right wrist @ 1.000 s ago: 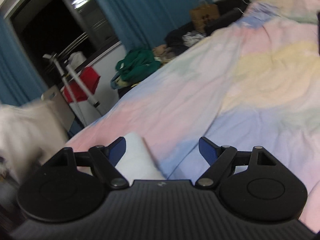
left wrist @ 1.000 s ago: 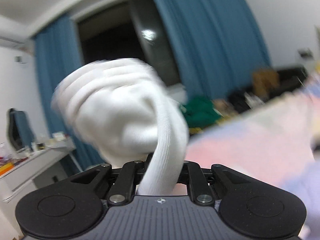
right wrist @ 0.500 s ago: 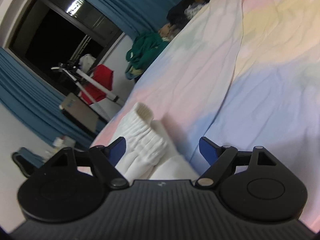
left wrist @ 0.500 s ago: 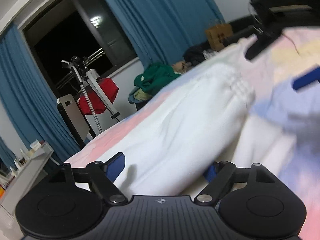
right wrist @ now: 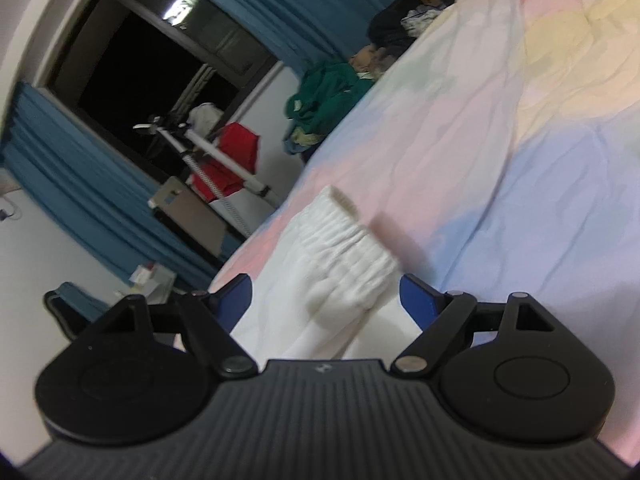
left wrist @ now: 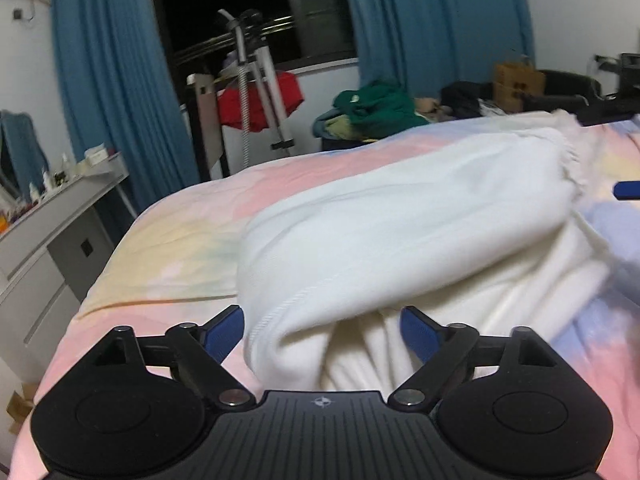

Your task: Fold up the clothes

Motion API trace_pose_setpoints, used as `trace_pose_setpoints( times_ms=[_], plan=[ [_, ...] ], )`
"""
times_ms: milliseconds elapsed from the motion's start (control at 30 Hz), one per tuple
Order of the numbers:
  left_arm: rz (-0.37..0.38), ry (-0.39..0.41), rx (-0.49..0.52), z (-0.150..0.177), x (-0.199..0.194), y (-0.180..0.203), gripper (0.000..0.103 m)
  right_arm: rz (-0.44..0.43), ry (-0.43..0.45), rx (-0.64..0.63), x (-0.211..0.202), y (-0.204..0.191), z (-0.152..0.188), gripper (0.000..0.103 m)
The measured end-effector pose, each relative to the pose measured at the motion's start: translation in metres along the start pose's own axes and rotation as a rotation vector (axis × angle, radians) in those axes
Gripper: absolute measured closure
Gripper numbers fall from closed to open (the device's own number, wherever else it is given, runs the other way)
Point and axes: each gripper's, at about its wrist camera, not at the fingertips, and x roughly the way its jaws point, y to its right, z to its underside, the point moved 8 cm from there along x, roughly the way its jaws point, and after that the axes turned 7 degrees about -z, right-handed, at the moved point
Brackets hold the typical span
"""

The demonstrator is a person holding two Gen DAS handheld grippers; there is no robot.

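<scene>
The white garment (left wrist: 400,232) lies on the bed (left wrist: 192,248), on the pastel cover, so it has a big soft flat place to be folded on; one part is laid over the rest, which looks like a fold just made.

The left claw (left wrist: 322,330) is low by the near edge of the cloth; its jaws are opening, and the cloth sits between the blue pads (left wrist: 224,330) but they do not press it, so I think it is letting go to leave the fold in place.

The right claw (right wrist: 326,300) is wide too, holding nothing; the stretchy ribbed band (right wrist: 348,248) of the garment lies between its jaws, likely so it can pinch that end next.
</scene>
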Motion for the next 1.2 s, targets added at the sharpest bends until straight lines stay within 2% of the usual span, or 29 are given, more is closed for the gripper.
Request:
trace_pose_setpoints(
  times_ms=[67, 167, 233, 267, 300, 367, 433, 567, 667, 867, 967, 1033, 1067, 1100, 1200],
  plan=[
    [-0.015, -0.006, -0.04, 0.0, 0.007, -0.008, 0.006, -0.037, -0.021, 0.001, 0.003, -0.007, 0.006, 0.019],
    [-0.005, -0.032, -0.124, -0.007, 0.018, -0.027, 0.006, -0.042, -0.032, -0.02, 0.006, -0.016, 0.012, 0.019],
    [-0.079, -0.039, -0.153, -0.009, 0.016, -0.039, 0.015, -0.004, -0.029, -0.04, 0.008, -0.015, 0.014, 0.019],
    [-0.109, -0.045, -0.164, -0.015, 0.023, -0.043, 0.015, 0.016, -0.027, -0.038, 0.009, -0.012, 0.014, 0.019],
    [-0.109, -0.057, -0.191, -0.016, 0.026, -0.049, 0.015, 0.034, -0.025, -0.025, 0.01, -0.008, 0.014, 0.019],
    [-0.059, -0.118, -0.288, -0.01, 0.03, -0.063, 0.015, 0.06, -0.022, 0.016, 0.012, 0.002, 0.015, 0.019],
    [-0.023, -0.149, -0.35, -0.009, 0.035, -0.072, 0.015, 0.055, -0.038, 0.069, 0.015, 0.01, 0.018, 0.019],
    [-0.053, -0.101, -0.255, -0.015, 0.025, -0.065, 0.015, -0.035, -0.039, 0.12, 0.018, 0.006, 0.022, 0.019],
    [-0.042, -0.075, -0.21, -0.018, 0.019, -0.052, 0.015, -0.087, -0.073, 0.128, 0.029, -0.001, 0.024, 0.019],
    [-0.044, -0.083, -0.2, -0.018, 0.028, -0.041, 0.015, -0.053, -0.137, 0.101, 0.074, 0.004, 0.031, 0.02],
    [0.032, -0.077, -0.286, -0.022, 0.033, -0.042, 0.013, 0.001, -0.127, 0.024, 0.085, 0.0, 0.03, 0.041],
    [0.064, -0.042, -0.311, -0.027, 0.027, -0.041, 0.012, 0.026, -0.112, -0.036, 0.082, -0.005, 0.029, 0.062],
    [0.077, -0.024, -0.32, -0.029, 0.024, -0.04, 0.01, 0.023, -0.102, -0.048, 0.079, -0.008, 0.028, 0.067],
    [0.091, -0.005, -0.33, -0.032, 0.02, -0.039, 0.007, 0.015, -0.09, -0.053, 0.076, -0.011, 0.026, 0.08],
    [0.114, 0.071, -0.27, -0.036, 0.009, -0.026, 0.0, -0.034, -0.037, -0.041, 0.062, -0.022, 0.017, 0.089]
  ],
)
